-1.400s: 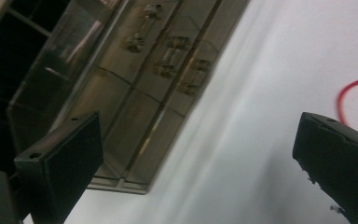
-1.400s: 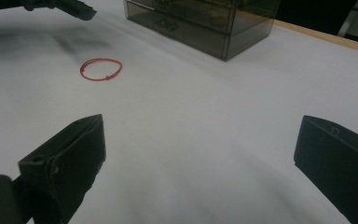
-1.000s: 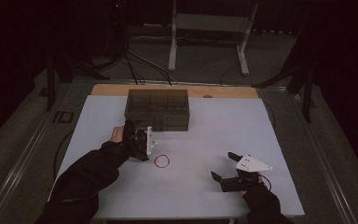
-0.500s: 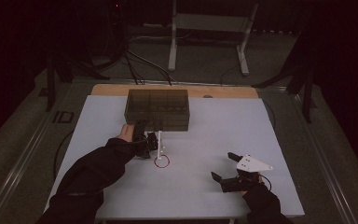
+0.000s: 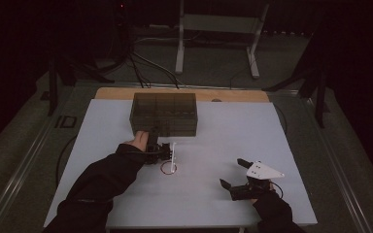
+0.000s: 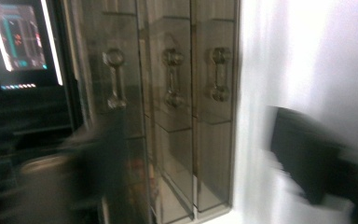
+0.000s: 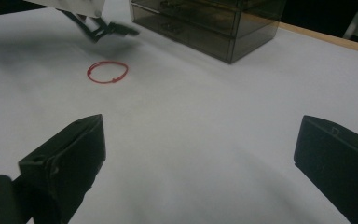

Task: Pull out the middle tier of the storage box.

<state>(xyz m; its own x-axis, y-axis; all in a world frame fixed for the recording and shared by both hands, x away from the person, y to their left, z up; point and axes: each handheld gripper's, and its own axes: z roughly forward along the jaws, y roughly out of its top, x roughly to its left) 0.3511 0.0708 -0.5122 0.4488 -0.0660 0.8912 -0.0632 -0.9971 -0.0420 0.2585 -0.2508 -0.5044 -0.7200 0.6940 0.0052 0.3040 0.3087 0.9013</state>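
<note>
White covers most of the tabletop [image 5: 223,145], a pale sheet with a strip of bare wood showing along its far edge. Toward the back, left of centre, stands a smoky translucent plastic drawer cabinet [image 5: 165,114]; the left gripper view shows three of its drawer fronts, each with a clear dumbbell-shaped handle. A person's two dark-sleeved forearms come in from the near edge. The left hand-held gripper [image 5: 167,151] sits just in front of the cabinet, with a thin red elastic band [image 5: 168,168] lying flat on the tabletop just on its near side. Its jaws have just been closing and stand partly apart; the left gripper view is blurred, and no item can be made out between them. The right hand-held gripper [image 5: 232,174], topped by a grey three-cornered plate, is near the front right, well apart from the band. Its two black jaws are spread wide with bare tabletop between them. In the right gripper view the band [image 7: 107,72] forms a loose ring, with the cabinet [image 7: 214,23] beyond it.
</note>
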